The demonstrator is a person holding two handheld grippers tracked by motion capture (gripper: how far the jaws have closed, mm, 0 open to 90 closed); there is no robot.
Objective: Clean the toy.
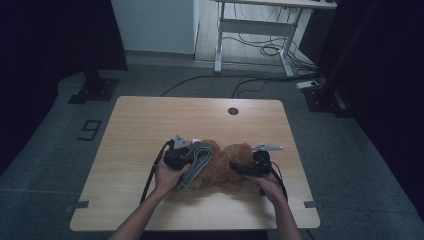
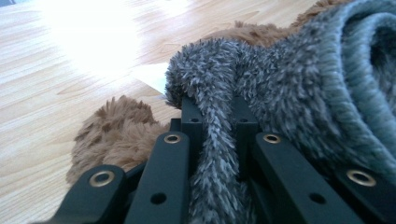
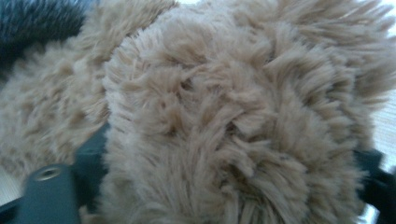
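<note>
On the pale wooden worktop lies a shaggy brown plush toy with a grey fuzzy scarf draped over its left part — both near the front edge, above a grey floor strewn with cables. Left claw is clamped on a fold of the scarf; right claw straddles the brown fur, grip unclear.

This looks like a lab or recording studio, not a home. A lone wooden bench (with a cable hole in its top) stands on grey carpet between dark curtains. Beyond the bench, loose cables trail under a white-framed desk; left of the bench, a taped "9" marks the floor.
</note>
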